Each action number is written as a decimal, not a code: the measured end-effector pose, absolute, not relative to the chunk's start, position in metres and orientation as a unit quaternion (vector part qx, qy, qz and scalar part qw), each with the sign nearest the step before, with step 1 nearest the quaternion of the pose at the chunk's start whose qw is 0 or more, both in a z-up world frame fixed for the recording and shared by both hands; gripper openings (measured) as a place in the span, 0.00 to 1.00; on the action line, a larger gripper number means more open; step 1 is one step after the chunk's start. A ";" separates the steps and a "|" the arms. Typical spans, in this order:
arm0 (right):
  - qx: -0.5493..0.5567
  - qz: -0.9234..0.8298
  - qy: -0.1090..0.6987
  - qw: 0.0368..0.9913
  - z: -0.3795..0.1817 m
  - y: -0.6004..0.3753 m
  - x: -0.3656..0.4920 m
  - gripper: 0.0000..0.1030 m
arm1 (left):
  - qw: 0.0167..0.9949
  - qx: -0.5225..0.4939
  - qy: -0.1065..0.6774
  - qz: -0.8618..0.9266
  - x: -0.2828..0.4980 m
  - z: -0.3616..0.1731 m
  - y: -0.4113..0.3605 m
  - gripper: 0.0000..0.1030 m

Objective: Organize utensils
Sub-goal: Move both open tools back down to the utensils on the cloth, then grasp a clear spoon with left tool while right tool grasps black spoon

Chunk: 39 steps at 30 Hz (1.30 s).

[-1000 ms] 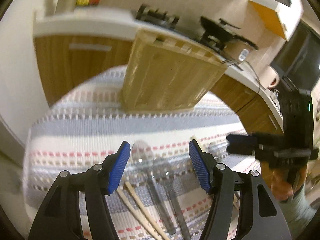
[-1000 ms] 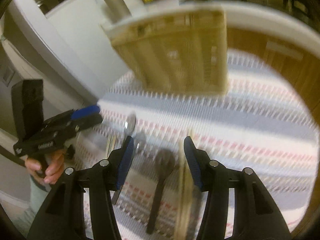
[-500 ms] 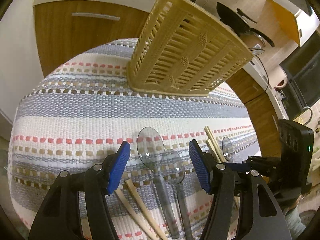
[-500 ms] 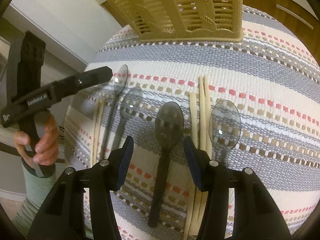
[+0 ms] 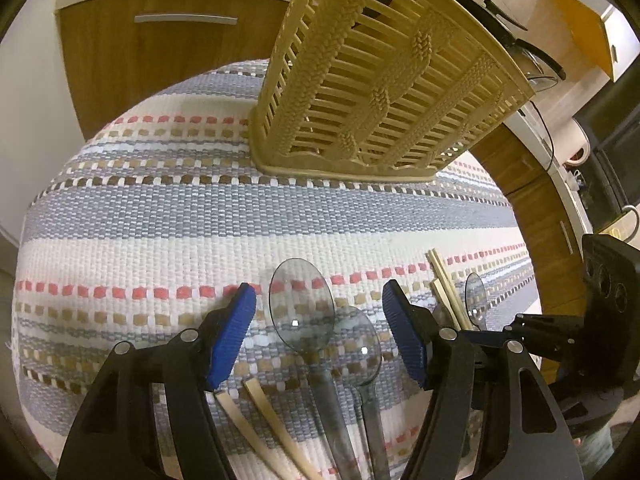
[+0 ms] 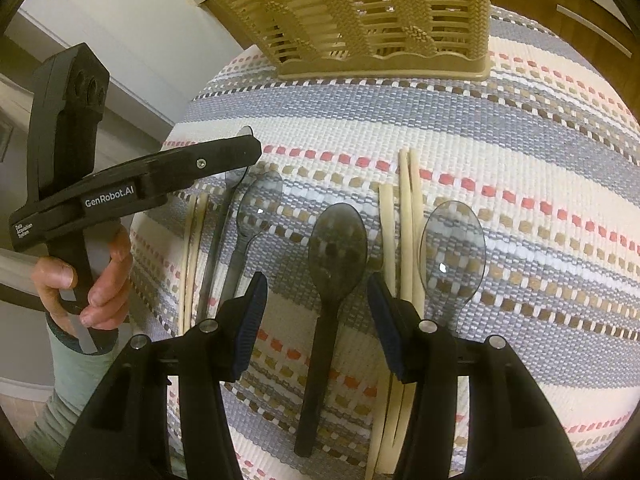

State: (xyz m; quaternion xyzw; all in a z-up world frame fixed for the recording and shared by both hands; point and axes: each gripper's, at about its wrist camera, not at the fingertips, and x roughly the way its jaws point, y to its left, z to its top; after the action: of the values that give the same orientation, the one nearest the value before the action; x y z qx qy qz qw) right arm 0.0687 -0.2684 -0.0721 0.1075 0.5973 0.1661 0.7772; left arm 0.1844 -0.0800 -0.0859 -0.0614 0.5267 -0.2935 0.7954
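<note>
On left hand-held gripper (image 6: 224, 160) | "GenRobot.AI", "Data Acquisition System"

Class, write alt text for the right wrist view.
The open right gripper hovers over a dark spoon on a striped mat, among clear spoons and chopsticks. A hand holds the left gripper at left; a slatted basket stands behind.

Warm, sharp, fisheye-bowed edges

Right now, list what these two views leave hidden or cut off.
- Left wrist view: clear spoons' handles cut off by the bottom edge.
- Left wrist view: basket interior screened by its slats.
- Right wrist view: chopsticks' lower ends behind the right tongs.
</note>
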 end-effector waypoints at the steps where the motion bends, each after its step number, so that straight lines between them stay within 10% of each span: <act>1: 0.106 0.166 0.597 0.778 -0.072 -0.268 0.070 0.47 | 0.795 -0.061 0.527 -0.294 0.185 -0.086 -0.080 0.62; 16: 0.017 0.129 0.588 0.798 -0.076 -0.239 0.092 0.32 | 0.794 -0.013 0.543 -0.274 0.187 -0.084 -0.099 0.62; 22: -0.010 0.123 0.582 0.804 -0.077 -0.231 0.087 0.28 | 0.810 0.048 0.535 -0.235 0.177 -0.083 -0.116 0.31; 39: 0.017 0.176 0.440 0.881 0.004 -0.264 0.036 0.28 | 0.864 -0.018 0.390 -0.320 0.121 0.002 -0.096 0.30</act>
State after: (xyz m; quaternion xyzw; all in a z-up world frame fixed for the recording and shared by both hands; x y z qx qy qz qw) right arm 0.0356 -0.2635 0.0039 0.0170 0.4396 0.1762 0.8806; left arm 0.1209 -0.0959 0.0016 -0.0177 0.3896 -0.3196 0.8636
